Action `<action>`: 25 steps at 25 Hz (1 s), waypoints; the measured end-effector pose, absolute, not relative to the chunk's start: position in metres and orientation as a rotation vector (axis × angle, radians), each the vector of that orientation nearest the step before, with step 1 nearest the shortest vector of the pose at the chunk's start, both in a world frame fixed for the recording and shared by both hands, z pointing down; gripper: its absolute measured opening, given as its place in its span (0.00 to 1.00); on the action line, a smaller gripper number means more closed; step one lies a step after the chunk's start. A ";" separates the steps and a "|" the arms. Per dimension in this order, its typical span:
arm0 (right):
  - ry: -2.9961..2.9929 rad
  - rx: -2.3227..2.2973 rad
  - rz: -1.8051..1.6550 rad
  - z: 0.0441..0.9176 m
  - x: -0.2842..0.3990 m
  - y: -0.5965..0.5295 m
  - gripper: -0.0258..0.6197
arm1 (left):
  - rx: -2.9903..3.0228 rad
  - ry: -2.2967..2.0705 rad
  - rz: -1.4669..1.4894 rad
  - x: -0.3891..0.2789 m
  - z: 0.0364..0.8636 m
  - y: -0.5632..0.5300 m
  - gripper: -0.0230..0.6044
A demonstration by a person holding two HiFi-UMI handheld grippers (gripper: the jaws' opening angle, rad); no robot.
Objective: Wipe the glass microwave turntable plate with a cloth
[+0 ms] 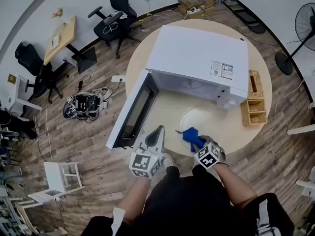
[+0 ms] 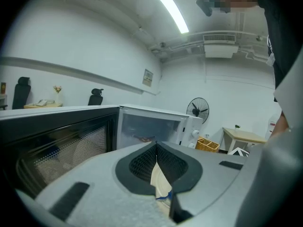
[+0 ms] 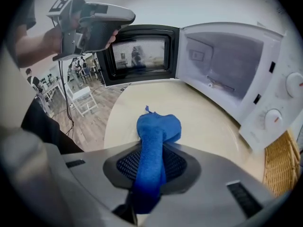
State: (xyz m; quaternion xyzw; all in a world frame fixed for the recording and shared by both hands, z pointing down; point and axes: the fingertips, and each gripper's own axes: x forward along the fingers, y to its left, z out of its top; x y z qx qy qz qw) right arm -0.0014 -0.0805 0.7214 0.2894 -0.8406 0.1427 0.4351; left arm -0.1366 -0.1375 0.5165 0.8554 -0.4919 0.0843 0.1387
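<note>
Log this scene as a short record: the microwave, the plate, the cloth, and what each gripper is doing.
microwave: white, on round table, door open
turntable plate: out on the table, in front of the microwave
cloth: blue, at the plate's near edge, contact unclear
right gripper: shut on cloth
left gripper: shut, empty, held up near the door
basket: wicker, beside the microwave

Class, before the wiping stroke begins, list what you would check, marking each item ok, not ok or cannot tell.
1. Cloth clamped in right gripper: ok.
2. Plate out of the microwave, lying on the table: ok.
3. Cloth touching plate: cannot tell.
4. Left gripper steadying plate: not ok; jaws together, empty, held up off it.
5. Microwave door swung clear of plate: ok.
</note>
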 end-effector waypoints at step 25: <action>-1.924 1.071 0.339 0.721 0.128 -0.121 0.16 | 2.549 -1.335 0.331 -0.118 0.522 -0.139 0.04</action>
